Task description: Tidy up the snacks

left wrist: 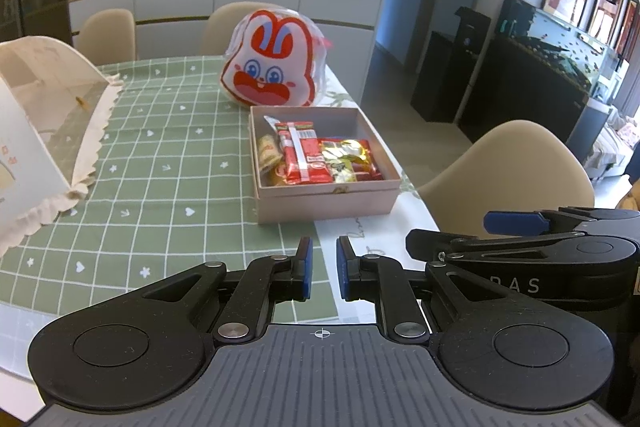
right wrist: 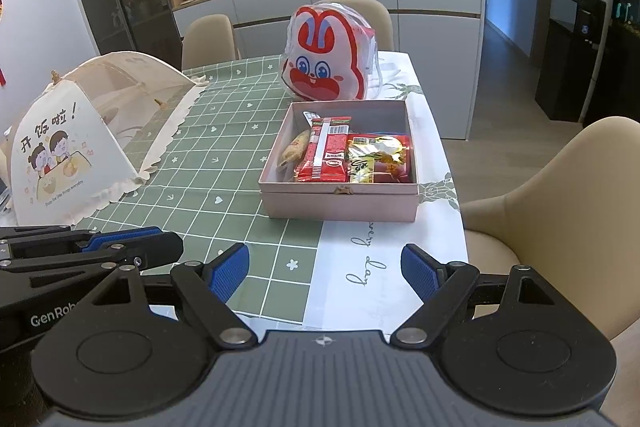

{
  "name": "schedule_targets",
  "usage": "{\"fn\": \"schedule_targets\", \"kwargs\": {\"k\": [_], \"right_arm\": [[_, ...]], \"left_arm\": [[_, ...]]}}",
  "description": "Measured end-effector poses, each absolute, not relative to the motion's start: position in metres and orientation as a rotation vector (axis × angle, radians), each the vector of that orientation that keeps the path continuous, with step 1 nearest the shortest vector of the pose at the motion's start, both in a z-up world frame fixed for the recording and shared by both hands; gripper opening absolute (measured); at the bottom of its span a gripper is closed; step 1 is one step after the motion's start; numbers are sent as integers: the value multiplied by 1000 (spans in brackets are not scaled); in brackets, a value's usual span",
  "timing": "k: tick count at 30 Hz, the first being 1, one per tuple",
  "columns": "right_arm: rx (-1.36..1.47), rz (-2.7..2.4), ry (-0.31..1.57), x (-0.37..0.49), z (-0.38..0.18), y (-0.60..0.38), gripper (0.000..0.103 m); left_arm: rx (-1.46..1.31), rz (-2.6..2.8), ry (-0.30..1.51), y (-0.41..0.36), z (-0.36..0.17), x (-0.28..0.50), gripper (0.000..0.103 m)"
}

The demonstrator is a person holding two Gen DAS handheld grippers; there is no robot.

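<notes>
A pink open box (left wrist: 326,205) (right wrist: 340,205) stands on the table ahead of both grippers. It holds several snack packets: a red and white one (left wrist: 302,157) (right wrist: 326,155), a gold and red one (left wrist: 348,157) (right wrist: 376,157), and a beige one (left wrist: 267,151) (right wrist: 294,147). A rabbit-face bag (left wrist: 272,63) (right wrist: 326,57) stands just behind the box. My left gripper (left wrist: 324,269) is nearly closed, a narrow gap between its pads, and empty. My right gripper (right wrist: 324,271) is open wide and empty. Both hover near the table's front edge, side by side.
A folding mesh food cover (left wrist: 48,131) (right wrist: 92,135) stands on the left of the green checked tablecloth (left wrist: 172,163) (right wrist: 216,155). Beige chairs (left wrist: 512,171) (right wrist: 560,195) stand to the right and behind the table. A cabinet with figurines lines the back wall.
</notes>
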State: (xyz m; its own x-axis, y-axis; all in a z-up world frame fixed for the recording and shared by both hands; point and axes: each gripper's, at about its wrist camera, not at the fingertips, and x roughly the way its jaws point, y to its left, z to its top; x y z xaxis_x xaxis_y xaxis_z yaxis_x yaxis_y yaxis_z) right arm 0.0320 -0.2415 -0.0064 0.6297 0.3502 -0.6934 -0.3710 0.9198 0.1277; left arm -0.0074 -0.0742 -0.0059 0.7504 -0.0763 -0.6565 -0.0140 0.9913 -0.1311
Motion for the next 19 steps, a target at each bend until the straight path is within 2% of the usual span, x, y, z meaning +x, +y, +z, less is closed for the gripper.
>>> {"fn": "schedule_targets", "kwargs": {"k": [19], "right_arm": [[-36, 406, 777, 36, -10, -245, 84]], "left_arm": [[-147, -31, 726, -73, -12, -4, 16]]}}
